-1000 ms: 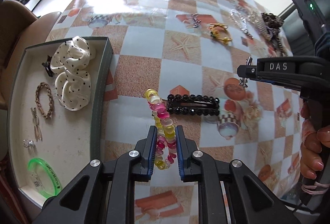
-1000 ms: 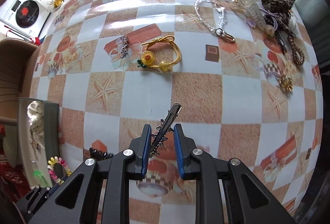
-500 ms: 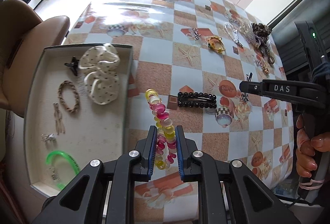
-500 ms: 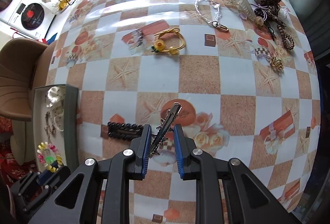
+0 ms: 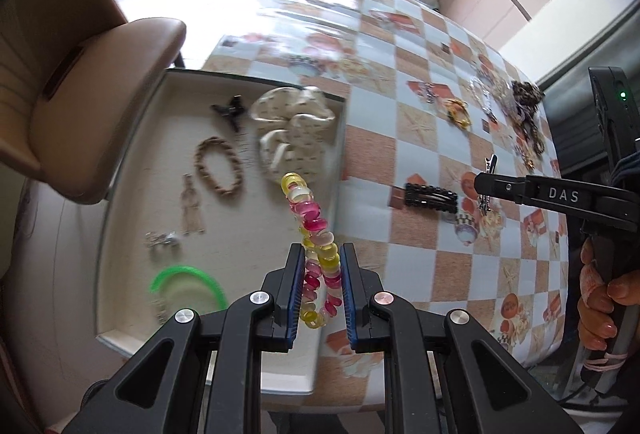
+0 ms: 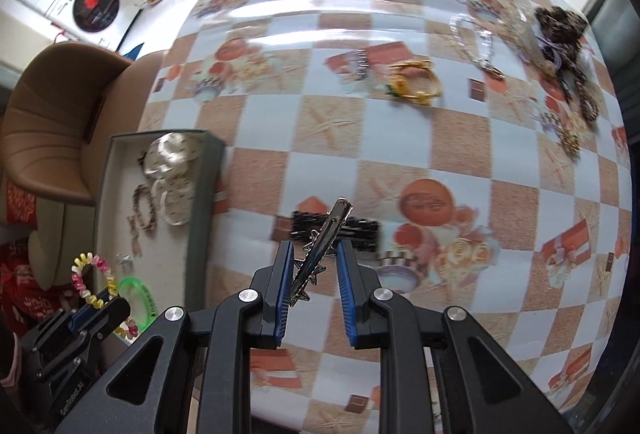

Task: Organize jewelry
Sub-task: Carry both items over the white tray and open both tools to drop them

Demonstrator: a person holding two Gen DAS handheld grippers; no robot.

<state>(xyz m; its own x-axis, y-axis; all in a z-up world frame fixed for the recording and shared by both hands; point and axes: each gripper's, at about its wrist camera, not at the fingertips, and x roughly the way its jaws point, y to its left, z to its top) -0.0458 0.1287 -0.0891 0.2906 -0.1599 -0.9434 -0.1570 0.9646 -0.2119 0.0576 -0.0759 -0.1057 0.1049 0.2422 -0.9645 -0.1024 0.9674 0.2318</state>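
Pinching a glossy coiled hair tie [image 5: 316,254] above tray [image 5: 132,162].

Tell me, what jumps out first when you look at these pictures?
The pink and yellow spiral hair tie stands out first, pinched in the left tool above the tray's near corner. Next comes the silver hair clip with stars, held in the right tool over the checked tablecloth. In the tray lie a white polka-dot scrunchie and a green bangle.

Left gripper [image 5: 319,284] jaws clamped, pointing steeply down; right gripper [image 6: 312,276] same; hand [image 5: 600,298] gripping handle.
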